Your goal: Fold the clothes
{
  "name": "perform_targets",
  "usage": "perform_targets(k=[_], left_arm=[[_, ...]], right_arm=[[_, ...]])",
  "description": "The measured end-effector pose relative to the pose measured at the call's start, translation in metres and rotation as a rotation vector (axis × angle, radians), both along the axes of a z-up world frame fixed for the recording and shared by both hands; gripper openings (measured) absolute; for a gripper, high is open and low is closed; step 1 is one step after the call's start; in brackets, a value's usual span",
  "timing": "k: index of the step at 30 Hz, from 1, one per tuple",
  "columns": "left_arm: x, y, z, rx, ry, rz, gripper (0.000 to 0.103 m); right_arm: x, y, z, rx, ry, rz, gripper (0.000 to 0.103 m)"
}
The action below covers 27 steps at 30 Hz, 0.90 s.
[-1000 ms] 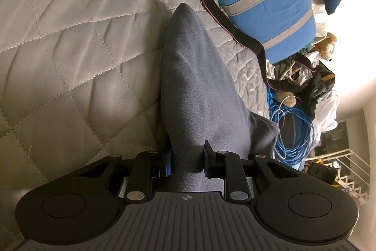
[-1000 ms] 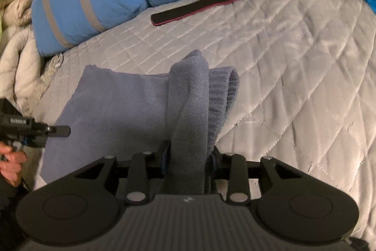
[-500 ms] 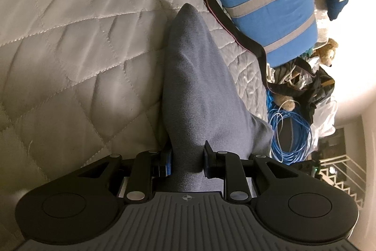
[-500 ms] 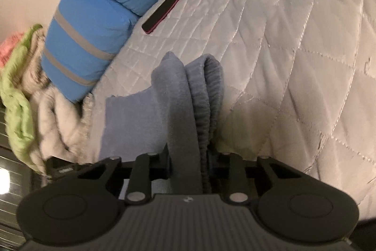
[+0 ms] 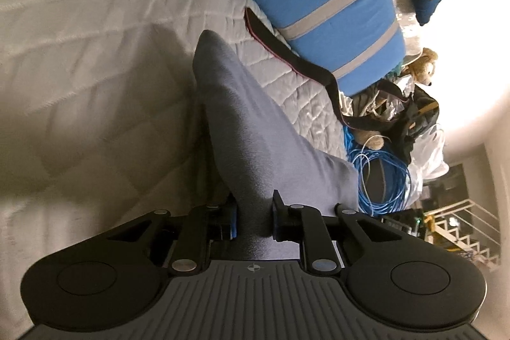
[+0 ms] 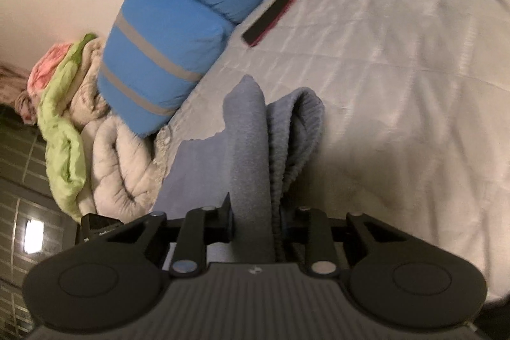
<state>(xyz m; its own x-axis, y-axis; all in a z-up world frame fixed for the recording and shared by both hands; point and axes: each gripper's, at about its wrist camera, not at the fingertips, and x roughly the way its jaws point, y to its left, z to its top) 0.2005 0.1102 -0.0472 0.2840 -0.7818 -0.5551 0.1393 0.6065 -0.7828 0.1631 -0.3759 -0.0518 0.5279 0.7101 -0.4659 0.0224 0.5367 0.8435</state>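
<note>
A grey-blue fleece garment (image 5: 255, 129) rises in a fold above the quilted bed cover (image 5: 95, 69). My left gripper (image 5: 254, 220) is shut on one edge of it, the cloth running forward between the fingers. In the right wrist view the same garment (image 6: 251, 148) shows a ribbed cuff or hem (image 6: 302, 129) bunched at the right, with my right gripper (image 6: 255, 220) shut on that end. A flat part of the garment (image 6: 197, 174) hangs to the left. The other gripper's body (image 6: 95, 228) shows at the lower left.
Blue pillows with grey stripes (image 5: 334, 5) (image 6: 178, 21) lie at the head of the bed, a dark strap (image 5: 287, 59) (image 6: 280, 2) beside them. A rolled beige and green blanket (image 6: 89, 123) sits at the bed's left. Blue cable coil (image 5: 379, 177), bags and a teddy bear (image 5: 417, 66) crowd the floor.
Both grippers have lifted and tilted, carrying the garment toward the pillows; the right view has swung left to show the wall and blankets. Both grips unchanged.
</note>
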Motion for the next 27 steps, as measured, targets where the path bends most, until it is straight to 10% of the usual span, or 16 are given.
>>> perform_targets(k=[27], left_arm=[[0.112,0.046,0.043,0.031,-0.075,0.056,0.017]], right_arm=[[0.146,0.045,0.045,-0.023,-0.108,0.137,0.027]])
